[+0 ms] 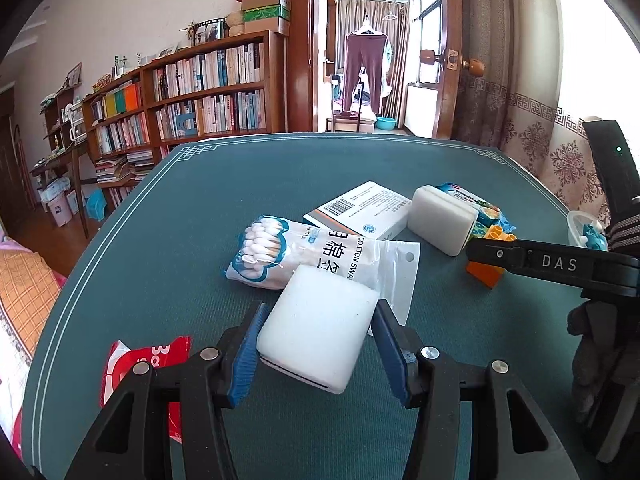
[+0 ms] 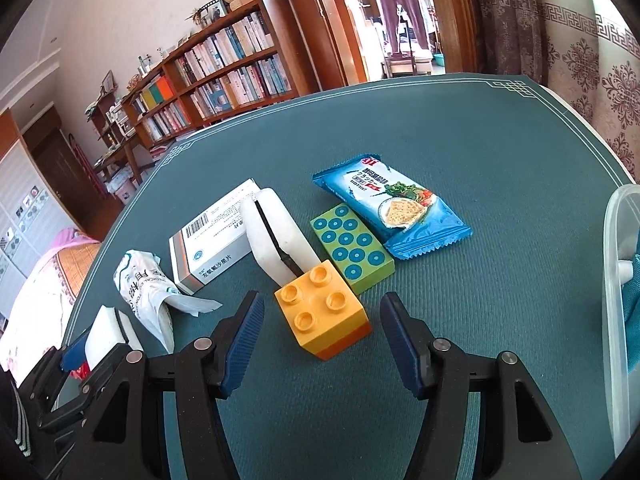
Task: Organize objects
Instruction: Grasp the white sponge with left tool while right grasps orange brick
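Observation:
My left gripper (image 1: 318, 334) is shut on a white sponge block (image 1: 316, 320), held just above the green table (image 1: 180, 240); it also shows in the right wrist view (image 2: 102, 336). Behind it lie a cotton swab bag (image 1: 304, 252), a white medicine box (image 1: 360, 210) and a second white sponge (image 1: 440, 220). My right gripper (image 2: 322, 334) is open, its fingers on either side of a yellow-orange toy brick (image 2: 324, 314) without touching it. A green dotted brick (image 2: 352, 248) and a blue cracker packet (image 2: 388, 206) lie beyond.
A clear plastic container (image 2: 618, 280) stands at the right table edge, also seen in the left wrist view (image 1: 580, 228). A red packet (image 1: 140, 360) lies near the front left. A bookshelf and an open doorway are behind the table.

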Tool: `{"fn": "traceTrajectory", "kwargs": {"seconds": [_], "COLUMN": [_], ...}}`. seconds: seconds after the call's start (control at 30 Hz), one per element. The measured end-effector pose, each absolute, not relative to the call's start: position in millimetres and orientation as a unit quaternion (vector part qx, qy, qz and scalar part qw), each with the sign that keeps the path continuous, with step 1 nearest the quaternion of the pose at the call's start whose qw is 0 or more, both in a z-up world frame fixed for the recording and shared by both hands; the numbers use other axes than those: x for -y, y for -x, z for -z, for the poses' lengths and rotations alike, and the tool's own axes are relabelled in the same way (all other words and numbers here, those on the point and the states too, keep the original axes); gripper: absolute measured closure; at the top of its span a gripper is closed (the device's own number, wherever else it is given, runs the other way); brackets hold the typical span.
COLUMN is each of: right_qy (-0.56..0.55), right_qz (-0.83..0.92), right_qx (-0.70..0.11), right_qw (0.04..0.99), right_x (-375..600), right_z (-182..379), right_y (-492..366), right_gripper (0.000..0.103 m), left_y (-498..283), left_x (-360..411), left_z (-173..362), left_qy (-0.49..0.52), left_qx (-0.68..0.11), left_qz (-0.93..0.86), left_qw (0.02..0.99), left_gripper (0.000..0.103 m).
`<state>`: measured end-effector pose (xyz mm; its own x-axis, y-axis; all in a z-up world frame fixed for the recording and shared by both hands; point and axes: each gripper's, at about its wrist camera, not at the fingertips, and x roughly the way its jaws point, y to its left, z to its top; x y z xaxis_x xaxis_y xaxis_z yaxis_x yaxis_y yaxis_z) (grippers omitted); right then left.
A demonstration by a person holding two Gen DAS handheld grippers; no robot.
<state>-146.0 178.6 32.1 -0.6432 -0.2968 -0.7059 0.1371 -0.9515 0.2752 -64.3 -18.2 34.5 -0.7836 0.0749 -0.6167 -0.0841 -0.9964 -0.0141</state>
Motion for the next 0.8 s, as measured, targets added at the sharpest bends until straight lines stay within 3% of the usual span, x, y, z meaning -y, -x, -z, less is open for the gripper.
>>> {"fn": "traceTrajectory", "kwargs": {"seconds": [0.23, 0.8], "right_qy": [-0.413, -0.406], "right_qz": [0.896, 0.899], "right_qx": [0.087, 0.086], "right_qw": [0.136, 0.139], "right_x": [-174.2, -191.1], "right_z": [-29.1, -34.7], "right_y": [143.8, 77.8], "right_gripper": [0.065, 0.070], "left_y": [63.0, 55.9], "left_x": [14.4, 7.5], "left_z": [-34.1, -38.4], "left_qy": [0.326, 0.324], "left_qx": [-0.009, -0.007], "left_qz": [-0.944, -0.944], "left_qw": [0.045, 0.058], "left_gripper": [0.047, 0.047]}}
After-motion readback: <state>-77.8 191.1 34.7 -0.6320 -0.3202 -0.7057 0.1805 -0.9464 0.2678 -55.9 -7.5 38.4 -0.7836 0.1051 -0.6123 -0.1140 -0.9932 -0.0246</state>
